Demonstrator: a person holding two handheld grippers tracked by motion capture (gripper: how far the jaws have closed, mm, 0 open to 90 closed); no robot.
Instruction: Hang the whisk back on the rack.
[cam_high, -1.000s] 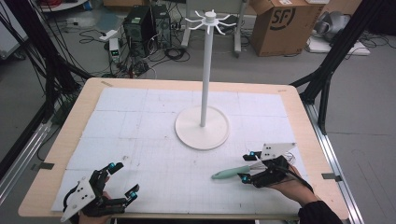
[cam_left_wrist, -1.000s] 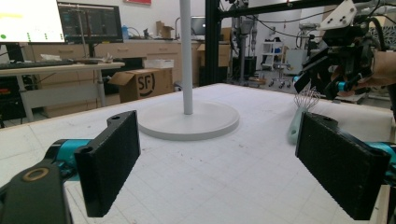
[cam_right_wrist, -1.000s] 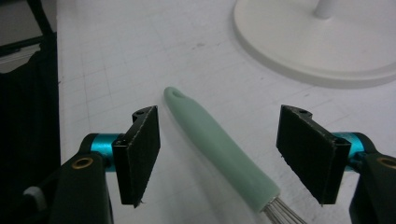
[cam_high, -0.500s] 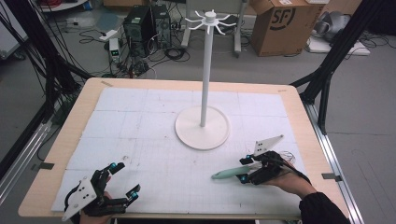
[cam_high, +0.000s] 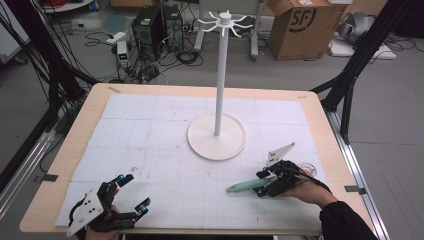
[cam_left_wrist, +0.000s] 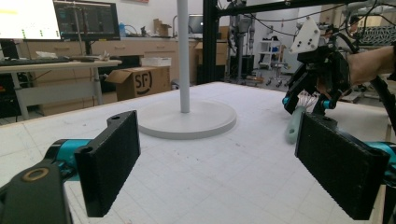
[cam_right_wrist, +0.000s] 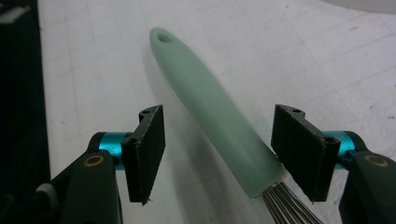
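Note:
A whisk (cam_high: 244, 187) with a mint-green handle lies on the white mat near the front right, its wires pointing right. My right gripper (cam_high: 261, 184) is open and straddles the handle near the wire end. In the right gripper view the handle (cam_right_wrist: 215, 112) runs diagonally between the two pads (cam_right_wrist: 150, 149), neither of which touches it. My left gripper (cam_high: 136, 191) is open and holds nothing at the front left corner. Its own view looks across the mat between its jaws (cam_left_wrist: 217, 163) at the right gripper (cam_left_wrist: 306, 105) and the whisk handle (cam_left_wrist: 293, 128).
A white stand (cam_high: 216, 137) with a round base and a tall pole topped by hooks is at the table's middle. The white mat (cam_high: 150, 130) covers most of the wooden table. Beyond the far edge, cardboard boxes (cam_high: 300, 25), computers and cables lie on the floor.
My right gripper has turned and come down a little over the whisk handle; its grey plate now tilts more to the left. The left gripper and the whisk have stayed put.

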